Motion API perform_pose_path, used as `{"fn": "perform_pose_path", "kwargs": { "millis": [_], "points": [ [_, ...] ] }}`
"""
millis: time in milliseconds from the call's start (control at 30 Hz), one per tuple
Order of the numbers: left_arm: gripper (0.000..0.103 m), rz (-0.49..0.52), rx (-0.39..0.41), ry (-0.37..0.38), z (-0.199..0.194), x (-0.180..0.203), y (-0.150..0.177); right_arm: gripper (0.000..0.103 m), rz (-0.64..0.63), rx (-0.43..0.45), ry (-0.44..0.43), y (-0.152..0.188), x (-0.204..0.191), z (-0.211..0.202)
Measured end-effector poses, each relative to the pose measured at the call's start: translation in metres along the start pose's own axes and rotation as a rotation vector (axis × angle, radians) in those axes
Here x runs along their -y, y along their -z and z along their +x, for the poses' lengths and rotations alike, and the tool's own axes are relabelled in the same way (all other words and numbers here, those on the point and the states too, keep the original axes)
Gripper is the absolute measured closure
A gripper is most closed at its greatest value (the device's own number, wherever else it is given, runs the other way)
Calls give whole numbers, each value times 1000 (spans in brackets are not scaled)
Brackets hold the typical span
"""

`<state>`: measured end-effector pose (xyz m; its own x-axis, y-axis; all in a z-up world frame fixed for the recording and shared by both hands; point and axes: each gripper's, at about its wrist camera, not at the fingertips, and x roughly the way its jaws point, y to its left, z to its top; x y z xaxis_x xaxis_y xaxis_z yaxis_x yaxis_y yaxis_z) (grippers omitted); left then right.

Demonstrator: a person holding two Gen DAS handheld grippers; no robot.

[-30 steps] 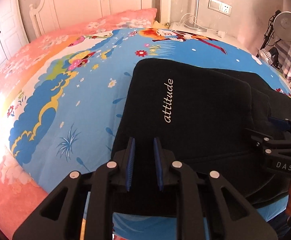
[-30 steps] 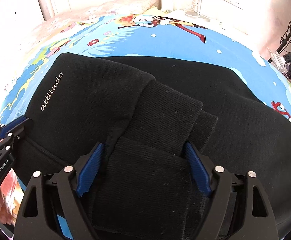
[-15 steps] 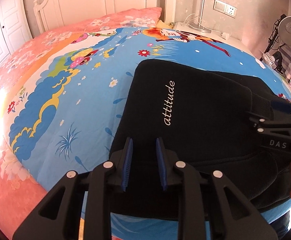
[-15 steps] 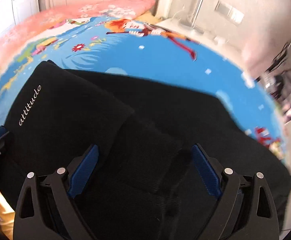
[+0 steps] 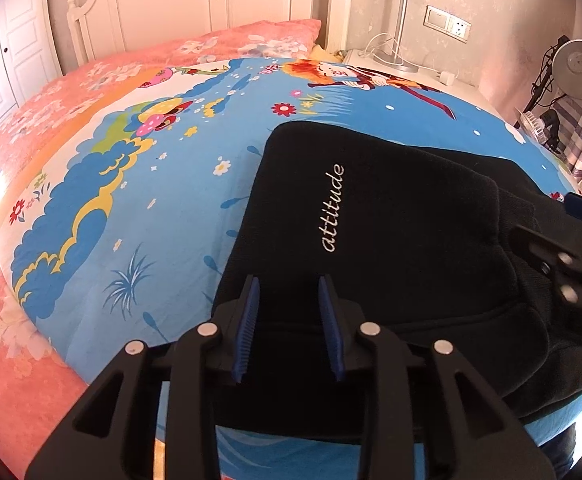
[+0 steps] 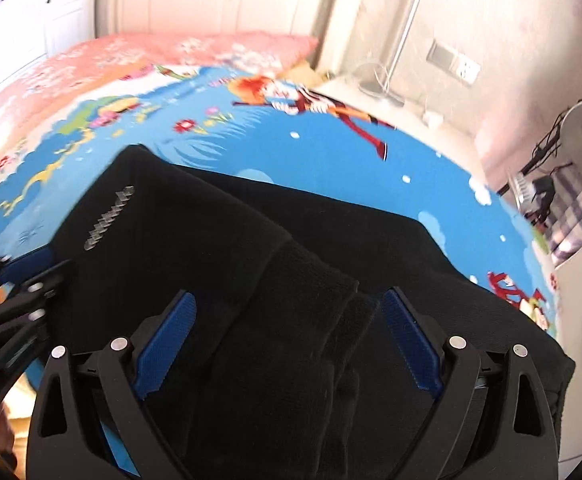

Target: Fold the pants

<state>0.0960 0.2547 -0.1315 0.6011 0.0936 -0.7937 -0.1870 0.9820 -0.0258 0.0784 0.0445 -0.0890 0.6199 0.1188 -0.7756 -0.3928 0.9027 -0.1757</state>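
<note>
The black pants [image 5: 391, 240] lie folded on the blue cartoon bedspread [image 5: 151, 208], with the white word "attitude" on the top layer. My left gripper [image 5: 289, 320] hovers over the pants' near edge, its blue pads a small gap apart and nothing between them. My right gripper [image 6: 287, 336] is wide open above the ribbed cuffs [image 6: 303, 320] of the pants [image 6: 219, 240], holding nothing. Each gripper shows at the edge of the other's view.
The bed's pink floral sheet and pillow [image 5: 219, 44] lie at the back left. A nightstand with a lamp pole and cables [image 5: 395, 56] stands behind the bed. A fan [image 5: 579, 60] and a checked cloth are at the right.
Both grippers have lifted and drawn back from the pants. The left gripper's pads have opened a little wider. The right gripper has risen off the cuffs, still wide open.
</note>
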Motion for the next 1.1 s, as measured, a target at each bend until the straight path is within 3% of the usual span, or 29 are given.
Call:
{"fn": "perform_pose_path", "kwargs": {
  "millis": [200,900,933,1000,1100],
  "points": [
    [61,6,6,7,1,4,0,13,-17,-91,-26,32,-5,14],
    [57,-9,-1,23,-3,2,0,11,17,-87,-47,39,-4,20],
    [56,-28,8,35,-7,-1,-1,11,17,-87,-48,39,-4,20],
    [32,-113,58,82,-22,-17,0,11,25,-88,-58,40,-3,21],
    [30,-232,61,128,-26,-50,8,11,56,-102,-90,41,2,25]
  ]
}}
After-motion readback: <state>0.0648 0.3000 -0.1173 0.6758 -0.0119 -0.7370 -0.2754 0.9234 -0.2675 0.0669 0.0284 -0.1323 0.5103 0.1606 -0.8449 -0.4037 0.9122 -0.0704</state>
